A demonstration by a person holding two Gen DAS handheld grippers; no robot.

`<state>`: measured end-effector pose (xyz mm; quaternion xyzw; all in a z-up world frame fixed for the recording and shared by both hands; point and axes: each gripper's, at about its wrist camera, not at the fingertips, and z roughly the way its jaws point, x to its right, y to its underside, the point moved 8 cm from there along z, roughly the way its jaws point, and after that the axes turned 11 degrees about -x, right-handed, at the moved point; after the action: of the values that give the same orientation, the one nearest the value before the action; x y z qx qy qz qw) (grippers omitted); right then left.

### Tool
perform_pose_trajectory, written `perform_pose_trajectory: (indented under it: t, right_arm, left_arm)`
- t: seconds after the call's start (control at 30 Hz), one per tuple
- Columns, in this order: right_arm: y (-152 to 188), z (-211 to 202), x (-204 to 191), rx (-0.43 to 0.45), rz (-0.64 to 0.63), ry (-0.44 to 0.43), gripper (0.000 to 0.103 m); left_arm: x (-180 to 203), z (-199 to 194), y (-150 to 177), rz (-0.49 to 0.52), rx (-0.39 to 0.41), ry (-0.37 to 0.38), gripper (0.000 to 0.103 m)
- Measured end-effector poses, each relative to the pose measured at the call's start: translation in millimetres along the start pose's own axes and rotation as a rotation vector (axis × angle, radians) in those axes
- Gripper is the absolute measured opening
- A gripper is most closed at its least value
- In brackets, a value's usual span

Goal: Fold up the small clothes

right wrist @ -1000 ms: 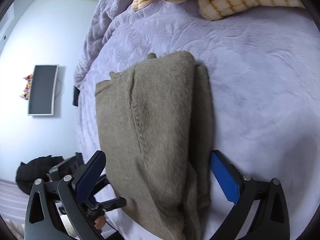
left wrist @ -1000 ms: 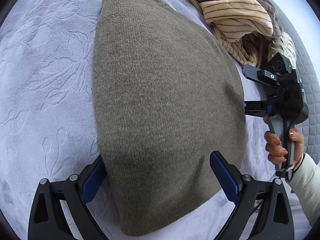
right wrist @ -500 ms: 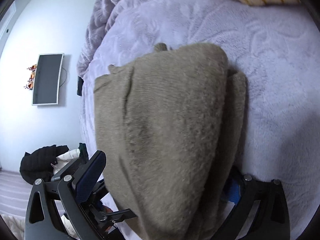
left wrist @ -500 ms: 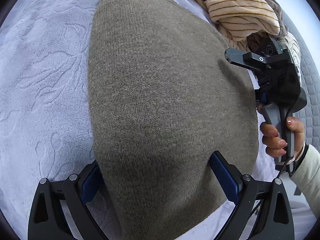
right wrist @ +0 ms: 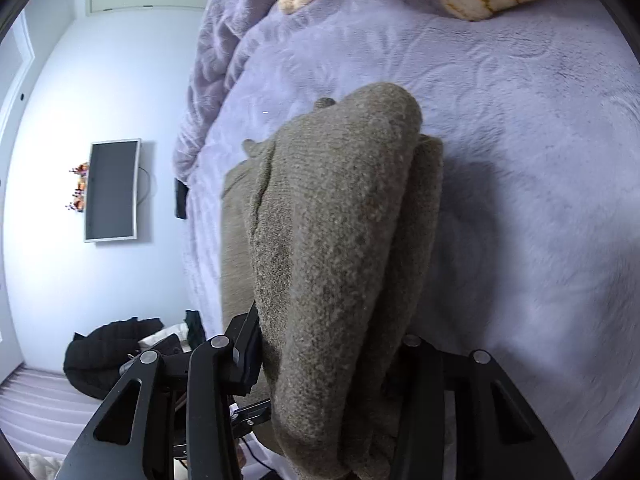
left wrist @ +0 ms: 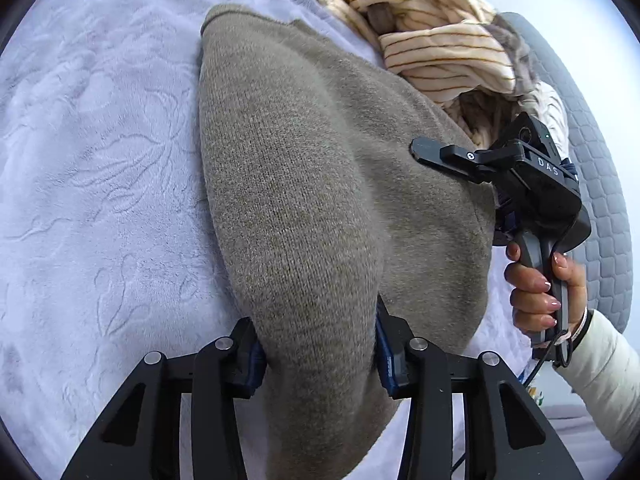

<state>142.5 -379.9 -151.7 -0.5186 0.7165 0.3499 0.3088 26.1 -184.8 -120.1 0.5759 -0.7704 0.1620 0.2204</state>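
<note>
Left gripper point(left wrist: 318, 354): jaws closing, blue pads pressed against both sides of a bunched edge of the olive-grey knit sweater point(left wrist: 320, 184). Right gripper point(right wrist: 326, 354): jaws closing on the opposite edge of the same sweater, with knit fabric filling the gap between them.

Pose: both grippers point downward toward the bed. In the left wrist view the right gripper point(left wrist: 520, 184) enters from the right, one finger laid over the top of the sweater. A hand point(left wrist: 540, 284) wraps the handle; a cream sleeve point(left wrist: 600, 376) covers the wrist.

Position: the sweater lies folded on the lilac embossed bedspread point(left wrist: 88, 160), its near edges raised in the two grips. A cream striped garment point(left wrist: 436, 40) is heaped at the far edge, just beyond the sweater.

Obscured: the sweater hides the right-hand pad in the right wrist view and most of both pads in the left wrist view. A wall-mounted screen point(right wrist: 112, 190) and a dark garment pile point(right wrist: 108, 356) on the floor are small and distorted.

Markings: "DAS" is legible on the right gripper body; further characters cannot be read.
</note>
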Motion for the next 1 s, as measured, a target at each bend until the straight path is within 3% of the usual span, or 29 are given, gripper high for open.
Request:
perform_pose_trajectory:
  t: [0.37,0.67,0.77,0.87,0.97,1.0]
  right_arm:
    - [69,0,-56,-0.023,-0.035,-0.025,0.046]
    - [127,61,-88,-0.078,-0.081,-0.053,0.046]
    - [136,83,-87,-0.100,-0.081,-0.049,0.046]
    - [143,111,-70,-0.129,-0.070,0.015,0.046]
    - [143,125,-46,-0.122,-0.032,0.102,0.050]
    - [142,124,-38,-0.107,-0.005,0.113,0.053]
  left_arm:
    - [1,-69,68,0.038,0.037,-0.015,0.045]
    - [-32,-95,143,0.000,0.053,-0.078,0.045]
    - [-54,-86,160,-0.027,0.044,-0.135,0.046]
    - [-81,-69,172,-0.089,-0.009,-0.211,0.049]
    - [-99,-68,181,-0.133,-0.001,-0.231,0.067]
    - [-101,-71,183,-0.135,0.006,-0.229,0.068]
